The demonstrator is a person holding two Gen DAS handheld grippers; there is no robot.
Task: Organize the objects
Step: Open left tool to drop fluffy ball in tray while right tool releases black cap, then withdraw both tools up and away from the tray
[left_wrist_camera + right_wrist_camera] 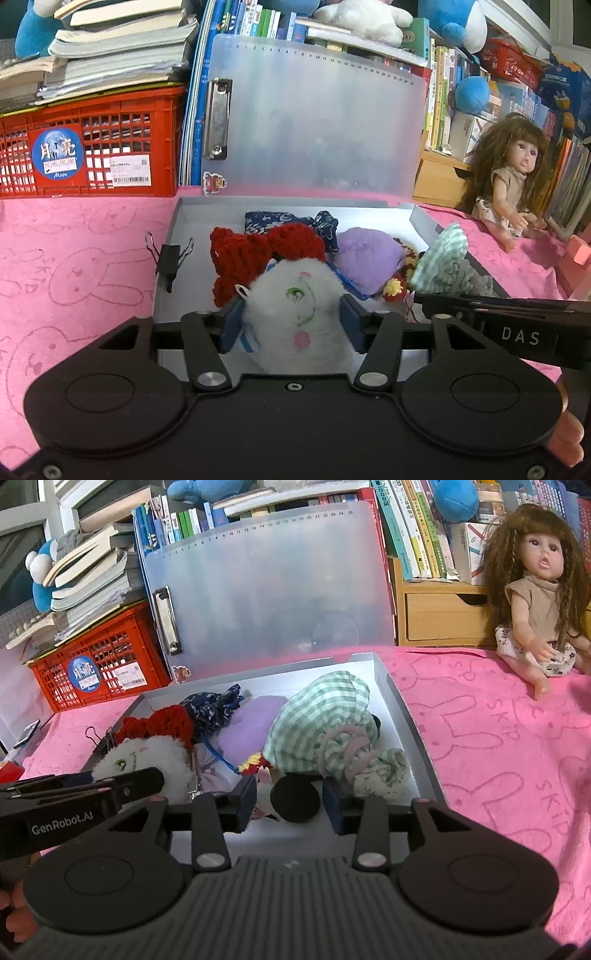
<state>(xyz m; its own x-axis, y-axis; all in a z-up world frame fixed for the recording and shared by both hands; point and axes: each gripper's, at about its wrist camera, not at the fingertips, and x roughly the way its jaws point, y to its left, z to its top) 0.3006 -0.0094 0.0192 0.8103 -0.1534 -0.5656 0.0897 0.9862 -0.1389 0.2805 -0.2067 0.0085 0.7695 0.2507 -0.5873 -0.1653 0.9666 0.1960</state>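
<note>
A grey open box [177, 221] with a frosted lid [314, 122] lies on the pink cloth; it also shows in the right wrist view [402, 709]. My left gripper [291, 325] is shut on a white fluffy plush [299, 314], held over the box's near edge. Behind it lie a red crochet piece [255, 251], a dark blue patterned pouch [291, 221], a purple plush [365, 254] and green checked cloth [447, 254]. My right gripper [290, 803] is open around a small black round thing [295, 799] at the box's near side, below the checked cloth [328, 723].
A black binder clip [168, 258] grips the box's left wall. A red crate [92, 147] with stacked books stands back left. A doll [535, 602] sits on the pink cloth [498, 757] at the right. Bookshelves and a wooden drawer unit [443, 616] stand behind.
</note>
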